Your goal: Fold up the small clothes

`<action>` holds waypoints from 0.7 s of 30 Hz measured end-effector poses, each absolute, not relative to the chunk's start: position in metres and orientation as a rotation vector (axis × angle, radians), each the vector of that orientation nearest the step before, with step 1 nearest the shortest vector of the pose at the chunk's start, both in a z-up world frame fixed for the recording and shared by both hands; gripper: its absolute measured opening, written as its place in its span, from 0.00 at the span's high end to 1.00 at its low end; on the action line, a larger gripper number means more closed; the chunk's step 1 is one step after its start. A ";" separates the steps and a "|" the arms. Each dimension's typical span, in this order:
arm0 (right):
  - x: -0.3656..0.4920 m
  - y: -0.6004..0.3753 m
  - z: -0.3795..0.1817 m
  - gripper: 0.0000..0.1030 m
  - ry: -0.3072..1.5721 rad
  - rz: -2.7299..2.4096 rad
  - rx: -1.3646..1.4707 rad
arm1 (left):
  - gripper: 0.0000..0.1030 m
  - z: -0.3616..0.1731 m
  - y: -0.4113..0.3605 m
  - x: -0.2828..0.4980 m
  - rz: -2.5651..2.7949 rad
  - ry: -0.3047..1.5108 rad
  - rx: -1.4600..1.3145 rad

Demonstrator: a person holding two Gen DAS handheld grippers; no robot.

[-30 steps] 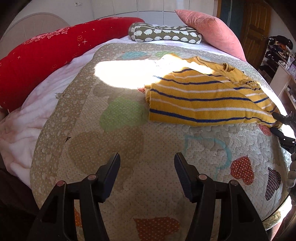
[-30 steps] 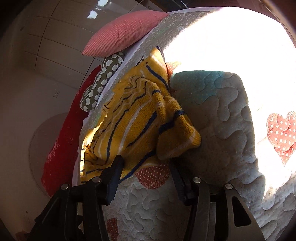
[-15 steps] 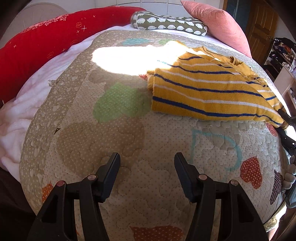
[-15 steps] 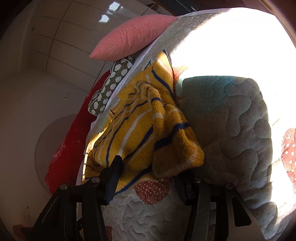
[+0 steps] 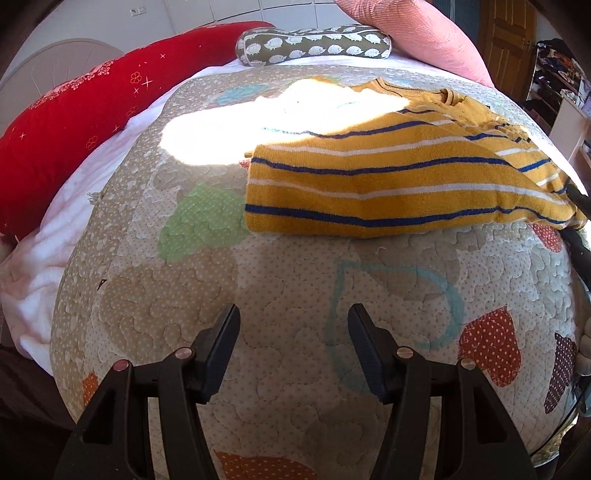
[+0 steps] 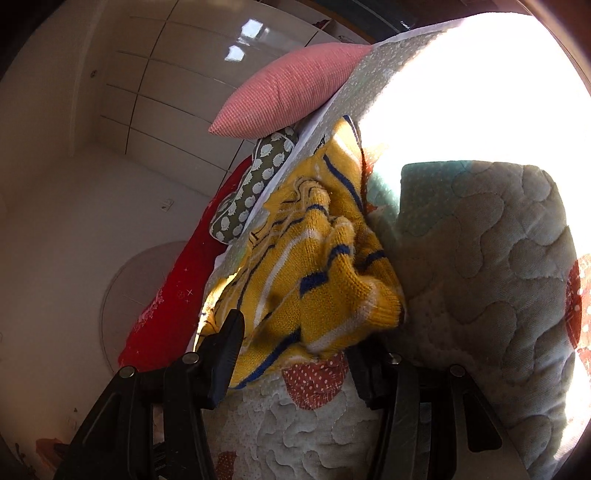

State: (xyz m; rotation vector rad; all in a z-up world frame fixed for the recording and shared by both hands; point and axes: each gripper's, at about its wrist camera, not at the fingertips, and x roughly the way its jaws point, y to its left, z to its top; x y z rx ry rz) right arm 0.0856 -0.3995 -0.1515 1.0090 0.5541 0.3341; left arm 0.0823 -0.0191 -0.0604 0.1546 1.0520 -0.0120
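Note:
A yellow knit sweater (image 5: 369, 192) with blue and white stripes lies folded lengthwise on the quilt (image 5: 258, 288), partly in a bright patch of sun. My left gripper (image 5: 291, 332) hovers open over bare quilt, a short way in front of the sweater's near long edge, with nothing between its fingers. In the right wrist view the sweater's (image 6: 314, 266) rumpled end sits between the fingers of my right gripper (image 6: 295, 336). Its jaws stand wide apart and the pads do not visibly press the knit. The right finger's tip is hidden behind the cloth. That gripper (image 5: 576, 221) shows at the left view's right edge.
A long red bolster (image 5: 74, 122) runs along the bed's left side. An olive patterned cushion (image 5: 314, 42) and a pink pillow (image 5: 417, 33) lie at the head. White blanket (image 5: 44, 258) spills at the left. A door and shelves stand at the far right.
My left gripper has come closer to the sweater, which now looks larger. My right gripper has pushed forward and dipped, so the sweater's end lies deeper between its fingers. Both openings are unchanged.

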 end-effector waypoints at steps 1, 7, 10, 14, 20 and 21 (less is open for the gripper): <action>0.085 -0.400 -0.152 0.45 0.549 0.338 1.015 | 0.42 -0.059 -0.024 0.081 -0.018 1.047 0.168; 0.080 -0.402 -0.153 0.45 0.536 0.347 1.025 | 0.42 -0.054 -0.042 0.077 -0.034 1.017 0.232; 0.079 -0.401 -0.153 0.45 0.534 0.347 1.027 | 0.42 -0.054 -0.043 0.077 -0.040 1.016 0.234; 0.078 -0.401 -0.153 0.45 0.533 0.346 1.027 | 0.42 -0.055 -0.041 0.077 -0.040 1.022 0.229; 0.079 -0.401 -0.154 0.45 0.533 0.346 1.027 | 0.42 -0.059 -0.039 0.077 -0.042 1.036 0.219; 0.079 -0.401 -0.153 0.45 0.533 0.346 1.027 | 0.42 -0.060 -0.038 0.077 -0.042 1.040 0.216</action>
